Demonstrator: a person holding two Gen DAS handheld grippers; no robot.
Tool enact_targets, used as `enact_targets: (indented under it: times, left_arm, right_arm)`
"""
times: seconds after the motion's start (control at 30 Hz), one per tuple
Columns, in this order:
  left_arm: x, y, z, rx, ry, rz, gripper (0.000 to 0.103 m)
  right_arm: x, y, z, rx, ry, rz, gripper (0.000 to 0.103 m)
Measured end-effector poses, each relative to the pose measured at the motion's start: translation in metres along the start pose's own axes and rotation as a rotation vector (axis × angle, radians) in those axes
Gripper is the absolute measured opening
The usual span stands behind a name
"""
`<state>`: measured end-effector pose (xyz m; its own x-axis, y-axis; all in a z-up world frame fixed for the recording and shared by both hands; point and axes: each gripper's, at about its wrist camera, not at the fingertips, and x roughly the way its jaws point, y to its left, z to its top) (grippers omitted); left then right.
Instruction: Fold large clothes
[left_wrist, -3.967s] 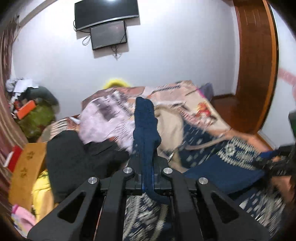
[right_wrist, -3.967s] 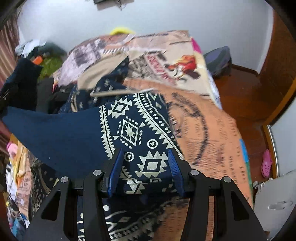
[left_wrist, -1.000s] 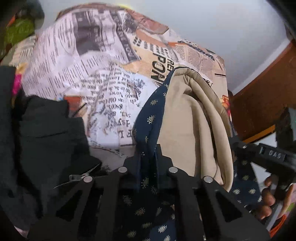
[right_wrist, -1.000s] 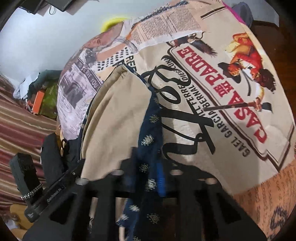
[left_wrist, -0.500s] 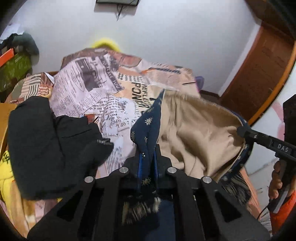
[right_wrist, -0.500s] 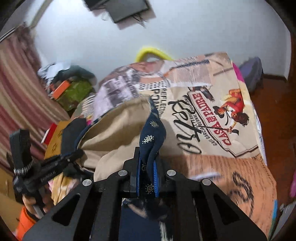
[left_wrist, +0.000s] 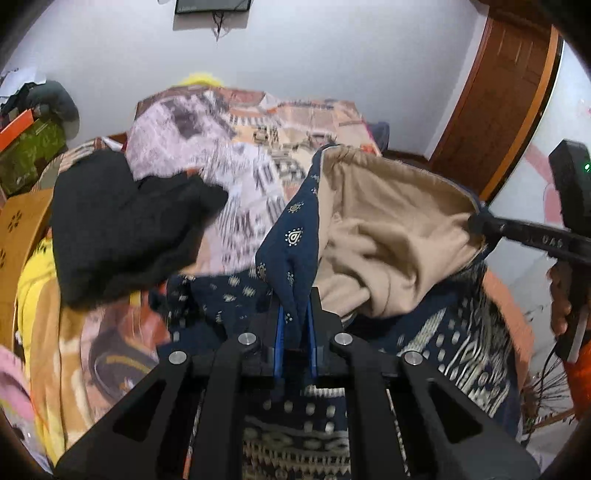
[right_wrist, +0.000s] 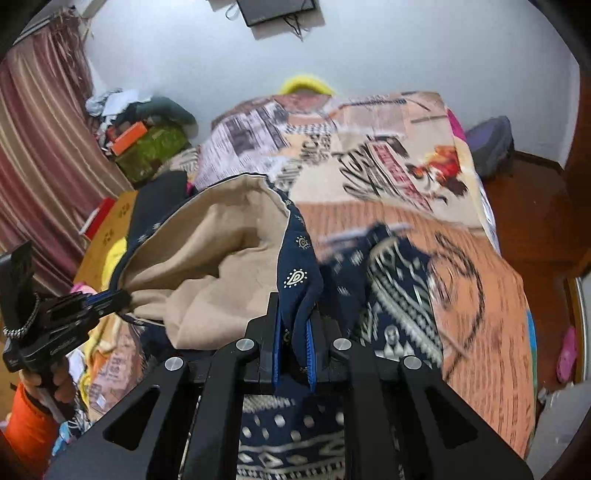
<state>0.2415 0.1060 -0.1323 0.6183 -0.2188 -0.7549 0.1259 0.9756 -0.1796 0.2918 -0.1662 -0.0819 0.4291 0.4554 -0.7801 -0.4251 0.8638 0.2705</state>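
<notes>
Navy patterned garment (left_wrist: 295, 240) with tan lining hangs mid-frame, clamped by left gripper (left_wrist: 295, 325) and right gripper (right_wrist: 293, 332) above the bed (right_wrist: 480, 288).

Both wrist views close above the bed (left_wrist: 314, 110); shared: navy garment (right_wrist: 299, 258).

Between the two grippers the way is blocked: the navy garment (left_wrist: 295, 236) with its beige lining hangs stretched across, sagging onto the bed (right_wrist: 476, 266). To the left, a heap of black clothes (left_wrist: 122, 225) crowds the bed's edge, with a cardboard box (left_wrist: 22, 221) and yellow fabric (left_wrist: 33, 280) packed beside it. To the right, the orange bedspread lies flat and open past the patterned cloth (right_wrist: 399, 295), out to the wooden floor (right_wrist: 532, 199).
</notes>
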Motion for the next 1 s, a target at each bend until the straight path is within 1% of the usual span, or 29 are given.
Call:
enact_targets:
  times: [0.17, 0.3, 0.37, 0.47, 0.53, 0.67, 0.73, 0.77, 0.83, 0.9, 1.0]
  left_arm:
    - [0.016, 0.004, -0.030, 0.019, 0.076, 0.052, 0.010]
    - [0.026, 0.006, -0.049, 0.025, 0.137, 0.031, 0.011]
    - [0.026, 0.005, -0.052, 0.030, 0.148, 0.026, 0.011]
    - [0.021, 0.000, -0.053, 0.049, 0.143, 0.038, 0.013]
    - [0.017, -0.002, -0.050, 0.061, 0.137, 0.052, 0.018]
    - [0.011, -0.005, -0.038, 0.071, 0.111, 0.069, 0.022]
    - [0.007, -0.006, -0.031, 0.080, 0.091, 0.075, 0.027]
    - [0.005, -0.007, -0.027, 0.085, 0.077, 0.076, 0.028]
    - [0.004, -0.009, -0.019, 0.089, 0.051, 0.077, 0.038]
    - [0.003, -0.010, -0.009, 0.086, 0.028, 0.069, 0.040]
    - [0.008, -0.009, 0.006, 0.080, 0.010, 0.055, 0.040]
  right_arm:
    - [-0.005, 0.006, -0.023, -0.046, 0.015, -0.022, 0.010]
    - [-0.002, 0.011, -0.040, -0.110, 0.037, -0.059, 0.010]
    - [-0.001, 0.012, -0.046, -0.136, 0.038, -0.070, 0.011]
    - [-0.004, 0.013, -0.051, -0.163, 0.028, -0.081, 0.013]
    - [-0.008, 0.016, -0.051, -0.169, 0.016, -0.086, 0.013]
    - [-0.013, 0.020, -0.044, -0.163, 0.012, -0.080, 0.016]
    - [-0.014, 0.023, -0.039, -0.167, 0.010, -0.075, 0.019]
    - [-0.015, 0.026, -0.036, -0.174, 0.000, -0.075, 0.021]
    - [-0.016, 0.029, -0.030, -0.180, -0.015, -0.080, 0.030]
    - [-0.017, 0.033, -0.024, -0.187, -0.041, -0.079, 0.040]
    - [-0.014, 0.038, -0.013, -0.196, -0.068, -0.062, 0.044]
